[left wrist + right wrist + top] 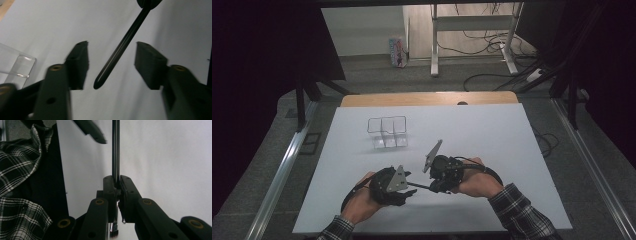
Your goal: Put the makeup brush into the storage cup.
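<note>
At a white worktop [492, 135], a person's right gripper [116, 185] has its fingers clenched on a slim black brush [120, 48], bristles just visible below the pads in the right gripper view. The handle reaches across to the left gripper [111, 63], whose fingers stand apart on either side of the handle's tip without touching it. A clear three-cell organiser [386, 132] sits farther back on the worktop, well apart from both hands.
</note>
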A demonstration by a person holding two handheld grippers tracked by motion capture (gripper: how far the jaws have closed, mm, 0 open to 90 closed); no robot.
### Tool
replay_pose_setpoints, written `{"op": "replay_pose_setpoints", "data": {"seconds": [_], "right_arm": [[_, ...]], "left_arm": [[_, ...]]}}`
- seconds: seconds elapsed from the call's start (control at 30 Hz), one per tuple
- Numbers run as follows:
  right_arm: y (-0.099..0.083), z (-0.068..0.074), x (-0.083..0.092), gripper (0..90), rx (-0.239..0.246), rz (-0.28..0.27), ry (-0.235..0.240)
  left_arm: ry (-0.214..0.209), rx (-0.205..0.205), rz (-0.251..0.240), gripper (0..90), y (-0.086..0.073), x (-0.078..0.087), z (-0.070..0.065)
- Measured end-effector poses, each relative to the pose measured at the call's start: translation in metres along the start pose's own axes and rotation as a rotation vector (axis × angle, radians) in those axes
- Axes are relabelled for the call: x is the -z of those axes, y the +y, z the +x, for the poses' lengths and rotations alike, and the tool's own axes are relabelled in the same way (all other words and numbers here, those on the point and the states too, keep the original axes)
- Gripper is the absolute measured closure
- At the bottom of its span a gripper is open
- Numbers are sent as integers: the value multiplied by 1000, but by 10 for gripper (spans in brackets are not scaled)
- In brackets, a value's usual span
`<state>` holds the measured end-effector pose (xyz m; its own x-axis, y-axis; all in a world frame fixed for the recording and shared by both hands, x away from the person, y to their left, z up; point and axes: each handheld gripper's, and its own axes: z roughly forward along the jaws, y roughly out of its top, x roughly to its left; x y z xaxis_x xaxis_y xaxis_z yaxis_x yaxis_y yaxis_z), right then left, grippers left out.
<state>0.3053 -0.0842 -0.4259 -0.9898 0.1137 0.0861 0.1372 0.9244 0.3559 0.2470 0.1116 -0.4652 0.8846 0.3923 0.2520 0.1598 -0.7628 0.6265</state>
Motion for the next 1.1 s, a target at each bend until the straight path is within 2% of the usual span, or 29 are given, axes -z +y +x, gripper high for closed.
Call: {"op": "replay_pose_setpoints", "data": {"seconds": [0.17, 0.23, 0.33, 0.37, 0.4, 0.43, 0.5, 0.53, 0.63, 0.7, 0.83, 0.9, 0.97, 1.03, 1.1], "right_arm": [[1, 3, -2, 839, 13, 7, 28], [1, 3, -2, 837, 16, 4, 24], [-1, 1, 0, 794, 9, -28, 1], [-2, -1, 3, 800, 0, -51, -27], [-4, -3, 3, 764, -12, -63, -9], [-6, -4, 3, 635, -20, -73, -24], [-10, -8, 1, 463, -43, -105, -51], [-12, -10, 0, 397, -49, -122, -40], [-19, -15, -2, 205, -78, -183, -59], [-22, -16, -2, 126, -91, -198, -81], [-31, -16, -1, 39, -107, -243, -122], [-35, -16, 1, 15, -131, -261, -134], [-40, -17, 3, 0, -143, -301, -146], [-45, -17, 6, 0, -156, -351, -197], [-50, -18, 9, 0, -164, -388, -216]], "left_arm": [[-16, -44, 7, 641, -1, 0, -3], [-44, -75, 29, 704, -2, -1, -5], [-122, -107, 48, 829, -3, -3, -6], [-133, -99, 56, 834, -3, -3, -6], [-144, -97, 64, 835, -3, -3, -6], [-146, -91, 63, 835, -4, -3, -5], [-151, -67, 62, 835, -5, -2, -3], [-151, -55, 62, 835, -6, -2, -2], [-161, -30, 67, 834, -8, -2, 0], [-165, -8, 63, 834, -9, -2, 1], [-168, 46, 54, 834, -12, 0, 4], [-166, 71, 48, 833, -14, 2, 5], [-170, 100, 34, 833, -17, 4, 7], [-169, 125, 16, 832, -19, 6, 8], [-177, 152, -5, 832, -22, 9, 10]]}}
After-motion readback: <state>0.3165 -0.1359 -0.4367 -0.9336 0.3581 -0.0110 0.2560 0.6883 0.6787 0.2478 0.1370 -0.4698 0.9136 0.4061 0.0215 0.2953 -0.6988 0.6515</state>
